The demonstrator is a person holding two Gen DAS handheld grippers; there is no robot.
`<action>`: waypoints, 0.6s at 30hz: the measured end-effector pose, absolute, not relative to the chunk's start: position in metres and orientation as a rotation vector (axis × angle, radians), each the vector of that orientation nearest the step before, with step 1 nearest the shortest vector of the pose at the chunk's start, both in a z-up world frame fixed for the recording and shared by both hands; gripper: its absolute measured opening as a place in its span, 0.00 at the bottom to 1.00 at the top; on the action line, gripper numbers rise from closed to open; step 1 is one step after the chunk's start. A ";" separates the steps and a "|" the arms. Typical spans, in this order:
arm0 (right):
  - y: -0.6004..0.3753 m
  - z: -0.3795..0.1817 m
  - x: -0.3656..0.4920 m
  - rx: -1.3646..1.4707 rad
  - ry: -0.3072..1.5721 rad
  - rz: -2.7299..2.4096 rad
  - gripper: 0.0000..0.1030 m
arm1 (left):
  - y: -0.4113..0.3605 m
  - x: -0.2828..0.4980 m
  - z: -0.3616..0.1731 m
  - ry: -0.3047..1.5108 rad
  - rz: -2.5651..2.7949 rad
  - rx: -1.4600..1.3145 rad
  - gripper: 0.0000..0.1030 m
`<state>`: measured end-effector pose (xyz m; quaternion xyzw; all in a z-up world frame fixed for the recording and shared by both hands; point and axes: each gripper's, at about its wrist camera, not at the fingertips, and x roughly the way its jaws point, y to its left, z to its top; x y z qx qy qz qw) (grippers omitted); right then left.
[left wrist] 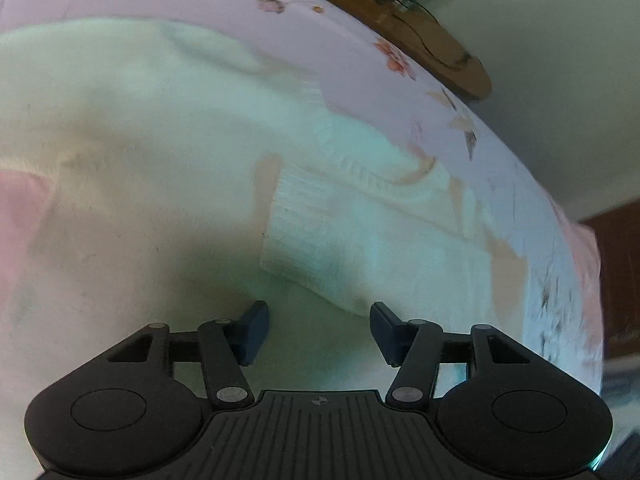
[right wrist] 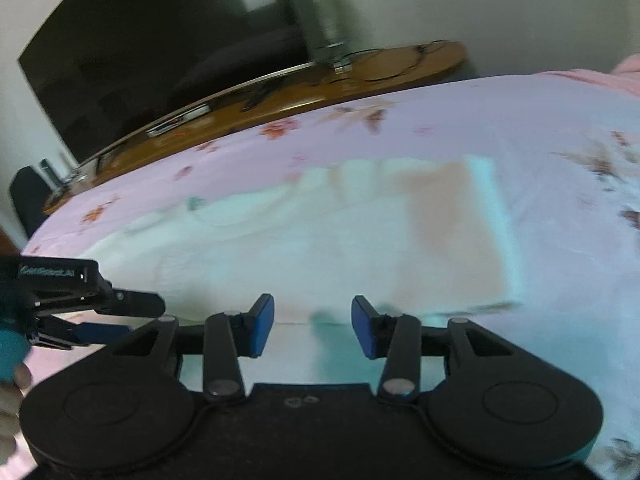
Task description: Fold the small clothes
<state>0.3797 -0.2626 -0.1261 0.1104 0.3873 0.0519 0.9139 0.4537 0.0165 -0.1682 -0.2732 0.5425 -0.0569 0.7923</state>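
The cream knit sweater [right wrist: 304, 248] lies partly folded on the floral bedsheet [right wrist: 520, 128], more folds apparently left, and both the left hand-held gripper [left wrist: 319, 330] and right hand-held gripper [right wrist: 313, 330] are part-open, holding nothing.

Left gripper [left wrist: 319, 330], fingers [left wrist: 254, 332] apart, above a white garment [left wrist: 160, 160] with a ribbed cuff [left wrist: 304, 220], on a floral bedsheet [left wrist: 352, 64].

Pale cream garment [left wrist: 168, 152] with ribbed cuffs, spread flat on the floral pink sheet, filling centre frame, one sleeve folded across its body
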 end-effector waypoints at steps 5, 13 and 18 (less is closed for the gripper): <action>-0.280 -0.133 0.364 0.196 0.796 0.037 0.41 | 0.014 0.454 -0.173 1.111 -0.088 -0.660 0.55; -0.290 -0.145 0.358 0.162 0.810 -0.040 0.43 | 0.013 0.459 -0.173 0.993 -0.058 -0.676 0.12; -0.297 -0.149 0.362 0.151 0.819 -0.089 0.49 | 0.025 0.458 -0.156 0.882 -0.024 -0.643 0.04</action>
